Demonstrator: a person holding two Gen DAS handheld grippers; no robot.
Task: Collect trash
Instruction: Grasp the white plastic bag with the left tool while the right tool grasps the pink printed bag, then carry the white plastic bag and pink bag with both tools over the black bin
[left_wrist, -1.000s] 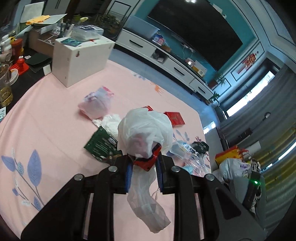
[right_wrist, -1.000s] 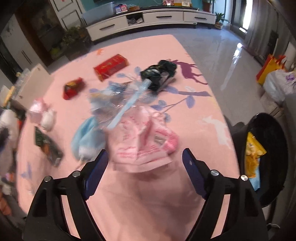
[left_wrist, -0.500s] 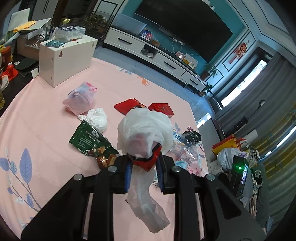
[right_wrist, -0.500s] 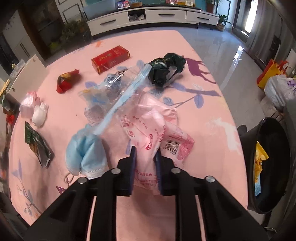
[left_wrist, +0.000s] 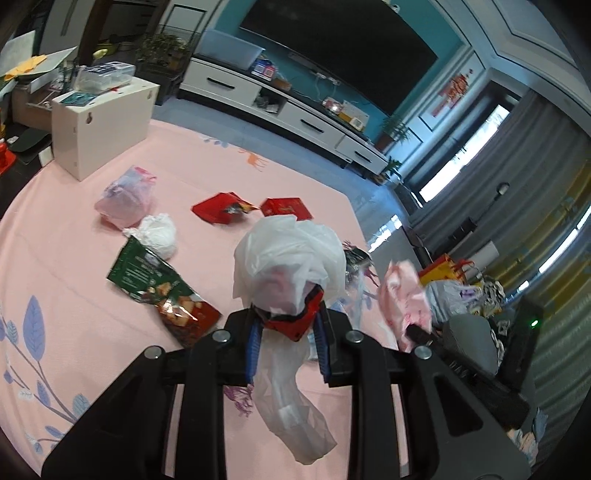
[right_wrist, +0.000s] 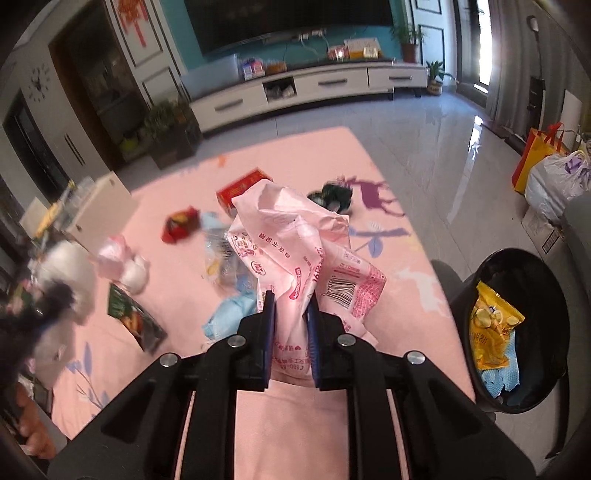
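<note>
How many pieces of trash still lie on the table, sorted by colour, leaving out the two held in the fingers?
Red: 2 (red wrapper, red box)
Green: 2 (green snack bag, dark green wrapper)
Pink: 1 (pink bag)
White: 1 (white wad)
Blue: 1 (blue mask)
Clear: 1 (clear bag)
Total: 8

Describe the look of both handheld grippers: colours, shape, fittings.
Left gripper and right gripper look alike: matte black angular frames with cut-out slots, round silver bolt heads on top, and two flat fingers faced with blue pads. No cables or sleeves show.
</note>
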